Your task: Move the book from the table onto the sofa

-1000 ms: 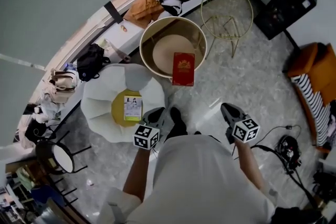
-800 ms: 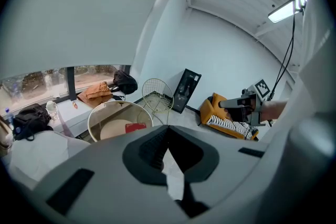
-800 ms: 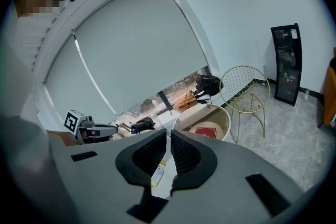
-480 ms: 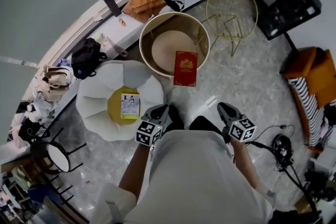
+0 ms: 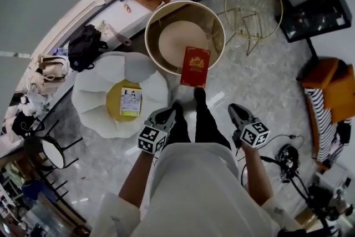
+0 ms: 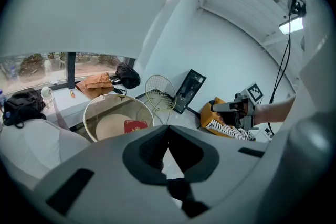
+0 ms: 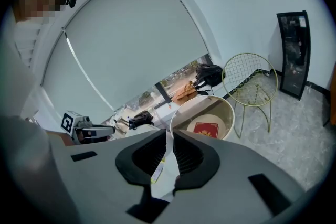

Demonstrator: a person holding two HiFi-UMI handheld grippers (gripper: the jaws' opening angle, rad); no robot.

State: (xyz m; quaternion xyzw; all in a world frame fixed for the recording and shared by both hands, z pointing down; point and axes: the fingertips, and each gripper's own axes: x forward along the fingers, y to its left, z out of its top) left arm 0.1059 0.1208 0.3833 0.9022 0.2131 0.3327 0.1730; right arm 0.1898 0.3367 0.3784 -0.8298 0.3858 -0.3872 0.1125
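Observation:
A red book (image 5: 195,66) with a gold emblem lies flat at the near edge of a round gold-rimmed table (image 5: 148,36). Both grippers hang short of it, above the floor. My left gripper (image 5: 168,113) is shut and empty, near the white petal-shaped seat (image 5: 94,94). My right gripper (image 5: 234,110) is shut and empty too, to the right of the person's legs. In the left gripper view the book (image 6: 135,126) shows beyond the closed jaws (image 6: 168,136). The right gripper view has the book (image 7: 206,129) ahead of its jaws (image 7: 169,152). An orange sofa (image 5: 333,86) stands far right.
A small booklet (image 5: 131,101) lies on the white seat's yellow middle. A gold wire stool (image 5: 258,3) and a black panel (image 5: 316,5) stand beyond the table. Bags (image 5: 83,47) line the window ledge. Cables (image 5: 288,155) trail on the floor at right.
The person has stepped toward the round table, and both grippers have come forward and lower with them. The book has stayed in place. Both grippers remain shut.

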